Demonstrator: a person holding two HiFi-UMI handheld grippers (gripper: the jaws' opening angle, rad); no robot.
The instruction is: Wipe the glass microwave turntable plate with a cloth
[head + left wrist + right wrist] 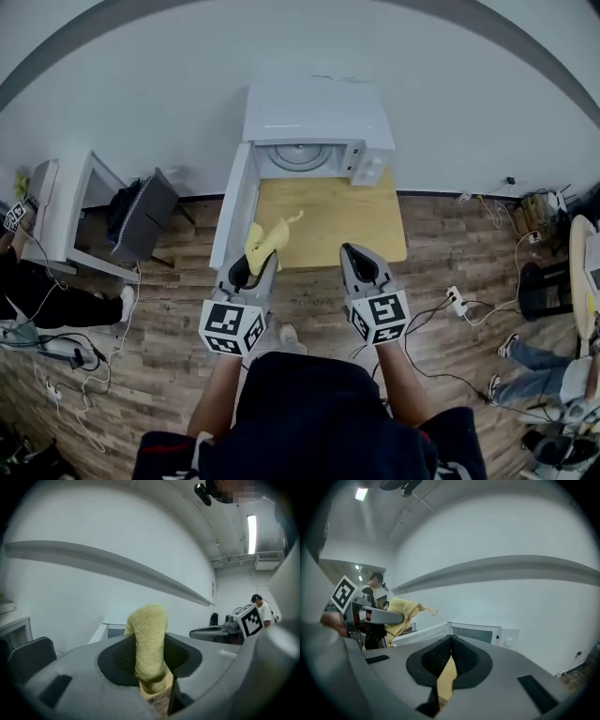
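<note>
We hold the yellow cloth [266,240] clamped in our left gripper [255,265], ready for wiping; our right gripper [355,253] is closed on nothing (free to steady things). The glass turntable plate [300,157] sits inside the open microwave [319,112], well ahead

Bright, even indoor light; shadows faint. Ceiling lamp [251,534] glares white in left gripper view. Heavy fisheye bend, dark corners in all. Near foreground slightly soft.
</note>
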